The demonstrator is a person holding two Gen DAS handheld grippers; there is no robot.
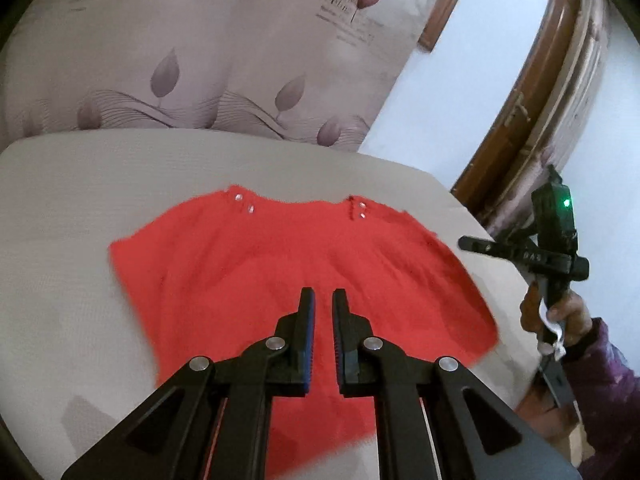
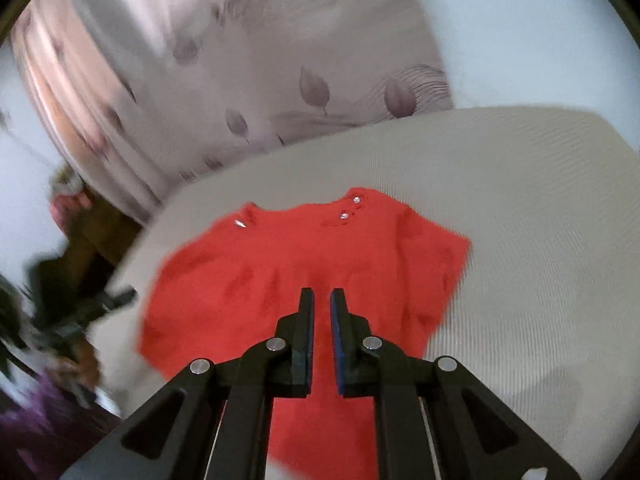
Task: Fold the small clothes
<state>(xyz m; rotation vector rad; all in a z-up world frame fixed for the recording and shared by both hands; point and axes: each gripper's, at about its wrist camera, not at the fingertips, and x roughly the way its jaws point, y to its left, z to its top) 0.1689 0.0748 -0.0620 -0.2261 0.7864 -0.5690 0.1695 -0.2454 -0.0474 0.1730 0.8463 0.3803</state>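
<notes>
Small red knitted top [image 1: 288,272] lies spread flat on the pale grey ribbed cloth surface [image 1: 80,208], neckline at the far edge. Shiny round buttons [image 1: 245,203] sit in pairs on both shoulders. Near hem runs out of view under the gripper bodies in both wrist views.

Left gripper [image 1: 322,300]: above the top's middle, black fingers nearly together with a narrow gap, nothing between them, not touching the fabric. Clenched, empty.

Right gripper [image 2: 322,300]: same attitude over the top [image 2: 304,264] seen from the other side; fingers close, narrow gap, nothing held. Right wrist view is motion-blurred.

In the left wrist view the right gripper's body, with a green light [image 1: 566,202], shows off the surface's right edge, held by a hand [image 1: 568,312] with a purple sleeve [image 1: 604,380].

Behind: leaf-patterned mauve fabric [image 1: 200,60], pale blue wall [image 1: 480,60], brown wooden door frame [image 1: 532,92].
</notes>
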